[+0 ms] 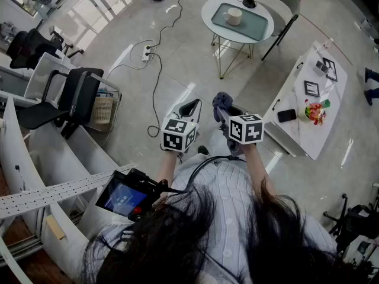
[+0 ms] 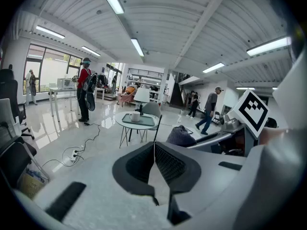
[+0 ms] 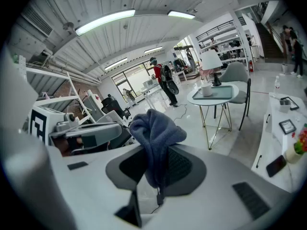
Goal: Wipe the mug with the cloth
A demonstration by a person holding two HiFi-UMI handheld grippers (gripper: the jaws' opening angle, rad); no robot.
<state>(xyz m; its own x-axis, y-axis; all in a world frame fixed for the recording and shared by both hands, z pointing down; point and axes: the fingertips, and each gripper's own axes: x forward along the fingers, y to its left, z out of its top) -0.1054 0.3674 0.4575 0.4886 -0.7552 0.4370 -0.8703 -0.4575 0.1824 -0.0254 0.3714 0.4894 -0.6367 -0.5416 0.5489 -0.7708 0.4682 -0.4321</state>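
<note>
A white mug (image 1: 234, 16) stands on a teal tray (image 1: 256, 25) on the round white table (image 1: 208, 18) far ahead of me; the mug (image 2: 135, 116) also shows in the left gripper view and the mug (image 3: 206, 90) in the right gripper view. My right gripper (image 1: 222, 107) is shut on a dark blue cloth (image 3: 154, 138) that bunches up above the jaws; the cloth (image 1: 221, 101) is seen from the head view too. My left gripper (image 1: 189, 107) is shut with nothing in it, its pads meeting (image 2: 154, 169). Both grippers are held in the air, well short of the table.
A long white table (image 1: 311, 108) at the right carries a phone (image 1: 286, 115), frames and a flower pot (image 1: 314, 112). A power strip (image 1: 145, 53) and cable lie on the floor. Black office chairs (image 1: 71, 99) and white desks stand at the left. People stand and walk in the distance.
</note>
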